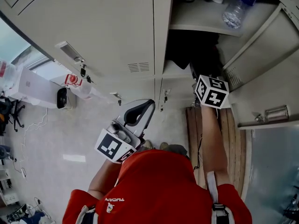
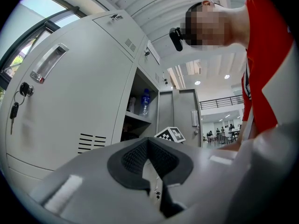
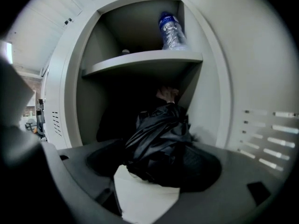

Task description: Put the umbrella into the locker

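In the head view, the left gripper (image 1: 149,103) sits out in front of the closed doors (image 1: 93,27), its jaws brought together at the tips. The right gripper's marker cube (image 1: 211,91) sits at the mouth of the open locker (image 1: 261,41). Its jaws reach beyond the cube into the dark lower compartment, so we cannot see them here. A bottle (image 1: 236,6) lies on the shelf (image 1: 196,17) above them.

In the left gripper view, the left gripper (image 2: 148,143) has its pads pressed together with nothing between them. Ahead of the jaws and to their left stand the closed doors, and straight ahead is the open locker.

In the right gripper view, the right gripper (image 3: 154,162) has its jaws spread wide. The black folded umbrella (image 3: 159,139) lies between them, nearer the right jaw and clear of the left one. Its far end reaches ahead of the jaws into the lower compartment, under the shelf. The bottle stands on that shelf, high above the jaws.
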The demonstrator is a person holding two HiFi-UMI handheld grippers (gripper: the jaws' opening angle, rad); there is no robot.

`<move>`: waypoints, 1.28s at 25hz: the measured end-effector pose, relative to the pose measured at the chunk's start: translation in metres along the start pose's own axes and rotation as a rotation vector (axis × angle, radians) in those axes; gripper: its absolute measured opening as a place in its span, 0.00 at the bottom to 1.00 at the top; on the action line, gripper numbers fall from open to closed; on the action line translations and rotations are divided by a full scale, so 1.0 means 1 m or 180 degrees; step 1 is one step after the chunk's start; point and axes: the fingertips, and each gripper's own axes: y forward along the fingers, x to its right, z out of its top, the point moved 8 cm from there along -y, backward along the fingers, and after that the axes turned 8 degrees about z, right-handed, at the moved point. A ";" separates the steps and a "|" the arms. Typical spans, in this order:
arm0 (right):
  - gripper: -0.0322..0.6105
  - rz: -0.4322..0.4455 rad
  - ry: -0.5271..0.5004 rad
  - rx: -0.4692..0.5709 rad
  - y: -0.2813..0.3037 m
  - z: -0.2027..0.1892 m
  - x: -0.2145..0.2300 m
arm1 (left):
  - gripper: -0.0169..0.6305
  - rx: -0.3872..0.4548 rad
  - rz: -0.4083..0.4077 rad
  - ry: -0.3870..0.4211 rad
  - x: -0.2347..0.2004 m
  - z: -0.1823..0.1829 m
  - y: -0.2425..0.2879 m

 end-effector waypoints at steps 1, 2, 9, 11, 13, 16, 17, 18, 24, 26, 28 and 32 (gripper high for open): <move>0.57 -0.0007 -0.0011 0.0041 -0.005 -0.001 0.000 | 0.03 0.0001 0.0000 0.0001 0.000 0.000 0.000; 0.56 -0.0014 -0.0018 0.0080 -0.009 -0.002 0.000 | 0.03 -0.0001 0.0000 0.0000 -0.001 0.000 0.000; 0.57 -0.0050 0.0055 0.0202 -0.038 -0.002 -0.002 | 0.03 0.0001 -0.0061 0.0018 0.004 0.001 0.000; 0.57 -0.0035 0.0080 0.0264 -0.053 -0.002 -0.006 | 0.03 0.0016 -0.0078 0.0025 0.005 0.002 0.000; 0.57 0.0032 0.0072 0.0369 -0.070 0.000 -0.014 | 0.03 0.0036 -0.0093 0.0030 0.006 0.004 0.000; 0.56 0.0294 -0.0005 0.0623 -0.096 0.009 -0.031 | 0.03 0.0085 -0.0120 0.0052 0.007 0.008 0.001; 0.56 0.0404 -0.0022 0.0722 -0.103 0.013 -0.036 | 0.03 0.0105 -0.0130 0.0064 0.007 0.010 0.002; 0.56 0.0504 -0.0029 0.0819 -0.110 0.016 -0.041 | 0.03 0.0126 -0.0142 0.0079 0.008 0.012 0.003; 0.56 0.1000 -0.0134 0.1064 -0.142 0.037 -0.069 | 0.03 0.0241 -0.0244 0.0175 0.014 0.025 0.011; 0.54 0.1123 -0.0208 0.1119 -0.151 0.042 -0.079 | 0.03 0.0278 -0.0285 0.0203 0.017 0.029 0.012; 0.45 0.1215 -0.0251 0.1187 -0.161 0.044 -0.088 | 0.03 0.0315 -0.0328 0.0226 0.020 0.033 0.012; 0.21 0.1394 -0.0319 0.1193 -0.176 0.039 -0.103 | 0.03 0.0337 -0.0395 0.0255 0.029 0.037 0.007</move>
